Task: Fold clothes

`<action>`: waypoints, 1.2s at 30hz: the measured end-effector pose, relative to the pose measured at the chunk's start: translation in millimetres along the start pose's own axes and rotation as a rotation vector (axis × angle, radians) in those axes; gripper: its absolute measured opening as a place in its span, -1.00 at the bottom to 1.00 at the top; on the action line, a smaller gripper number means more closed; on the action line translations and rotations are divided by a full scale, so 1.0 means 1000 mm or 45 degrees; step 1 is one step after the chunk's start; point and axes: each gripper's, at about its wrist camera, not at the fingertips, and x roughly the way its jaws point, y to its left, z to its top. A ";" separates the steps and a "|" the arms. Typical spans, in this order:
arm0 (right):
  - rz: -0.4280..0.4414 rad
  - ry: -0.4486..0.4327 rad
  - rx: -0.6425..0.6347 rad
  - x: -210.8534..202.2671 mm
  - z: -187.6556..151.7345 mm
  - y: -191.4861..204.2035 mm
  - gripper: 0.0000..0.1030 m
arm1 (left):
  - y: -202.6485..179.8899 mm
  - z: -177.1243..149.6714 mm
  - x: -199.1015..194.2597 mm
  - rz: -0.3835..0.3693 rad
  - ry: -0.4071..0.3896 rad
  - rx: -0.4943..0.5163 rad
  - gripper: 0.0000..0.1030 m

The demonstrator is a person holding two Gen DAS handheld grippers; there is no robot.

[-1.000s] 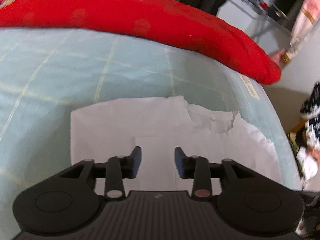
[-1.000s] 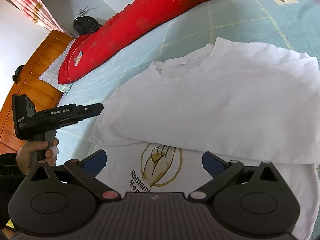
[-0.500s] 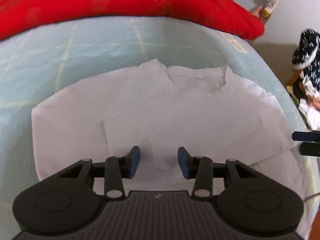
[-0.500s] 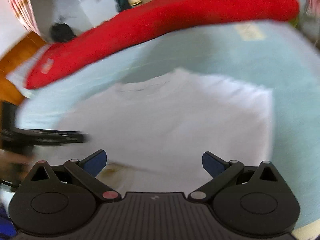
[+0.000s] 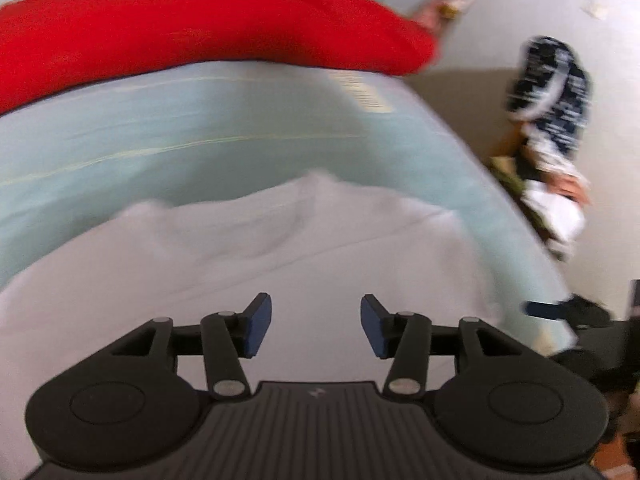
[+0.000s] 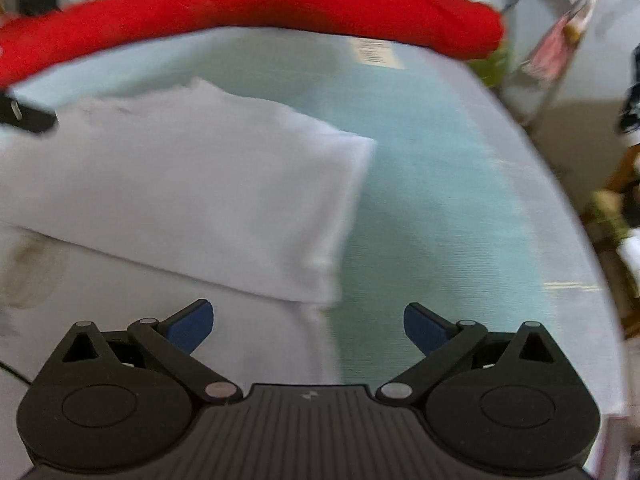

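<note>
Mid-fold: shirt (image 6: pixel 192 184) lying part-folded on bed (image 6: pixel 432 184) beneath both claws, left claw (image 5: pixel 316 326) just opening and empty, right claw (image 6: pixel 308 328) wide apart, empty; next, grip an edge for another fold.

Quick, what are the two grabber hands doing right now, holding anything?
Left gripper: open, jaws just been opening, empty above the white T-shirt.
Right gripper: wide open, holding nothing.
</note>
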 end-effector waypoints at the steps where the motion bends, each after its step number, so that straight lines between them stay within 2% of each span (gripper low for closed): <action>1: -0.041 -0.011 0.006 0.003 0.000 -0.004 1.00 | -0.009 0.006 0.011 -0.053 0.023 0.012 0.01; 3: -0.074 -0.034 0.066 0.012 0.002 -0.014 1.00 | -0.027 0.012 0.032 -0.129 0.056 0.031 0.03; 4: -0.094 -0.029 0.081 0.016 0.003 -0.016 1.00 | -0.036 0.015 0.044 -0.138 0.078 0.051 0.03; 8: -0.218 -0.023 0.111 0.016 -0.004 -0.025 1.00 | -0.056 0.013 0.082 -0.097 0.159 0.108 0.04; 12: -0.171 0.007 0.204 0.002 -0.013 -0.036 1.00 | -0.059 0.017 0.091 -0.064 0.171 0.107 0.02; 13: -0.148 -0.018 0.194 -0.004 -0.013 -0.035 1.00 | -0.063 0.021 0.088 -0.066 0.156 0.110 0.02; 15: -0.024 -0.121 0.155 -0.017 -0.008 -0.032 1.00 | -0.068 0.030 0.083 -0.090 0.130 0.118 0.02; 18: 0.286 -0.233 0.053 -0.023 0.005 -0.022 1.00 | -0.081 0.051 0.089 -0.155 0.127 0.140 0.02; 21: 0.546 -0.203 0.039 -0.003 0.014 -0.014 1.00 | -0.090 0.065 0.104 -0.242 0.173 0.125 0.02; 22: 0.574 -0.178 0.049 0.004 0.012 -0.013 1.00 | -0.093 0.066 0.110 -0.269 0.196 0.123 0.03; 24: 0.540 -0.058 0.053 0.023 0.005 -0.015 0.97 | -0.100 0.067 0.121 -0.323 0.240 0.122 0.05; 27: 0.552 -0.086 0.048 0.017 -0.002 -0.017 0.99 | -0.111 0.061 0.145 -0.373 0.327 0.135 0.09; 29: 0.550 -0.078 0.048 0.016 -0.003 -0.015 1.00 | -0.115 0.056 0.158 -0.353 0.358 0.148 0.10; 36: 0.574 -0.083 0.065 0.016 -0.003 -0.017 1.00 | -0.114 0.071 0.190 -0.299 0.252 0.105 0.10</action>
